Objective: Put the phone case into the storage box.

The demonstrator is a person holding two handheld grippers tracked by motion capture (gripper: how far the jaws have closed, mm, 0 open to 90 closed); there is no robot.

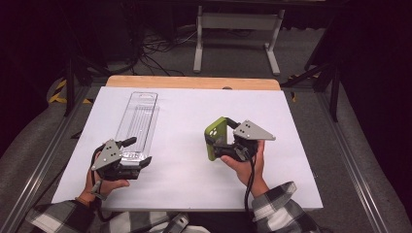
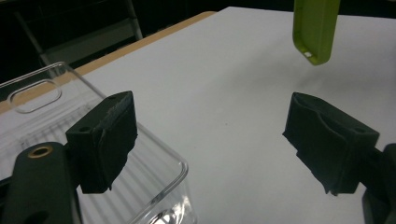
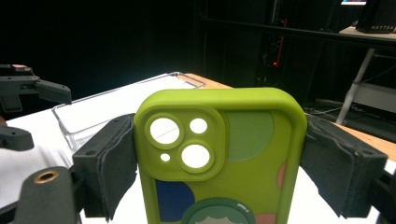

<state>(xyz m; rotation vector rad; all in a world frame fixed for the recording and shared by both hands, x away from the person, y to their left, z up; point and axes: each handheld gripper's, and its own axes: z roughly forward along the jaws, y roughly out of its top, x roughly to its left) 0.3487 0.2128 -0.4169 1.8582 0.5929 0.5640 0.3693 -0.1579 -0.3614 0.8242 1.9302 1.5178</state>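
Right gripper (image 3: 219,154) clamped on green phone case (image 3: 219,158), held upright above table (image 1: 301,145) near right-centre. Left gripper (image 2: 210,140) jaws apart, nothing between, at near end of clear plastic box (image 1: 138,121) near left edge.

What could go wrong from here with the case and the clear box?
1. The phone case is held upright by its two side edges alone between the right gripper's fingers; it looks soft, so it could flex or slip out.
2. The clear box is light, and the left gripper is open with one finger over the box's near end; a bump could shove it across the table.
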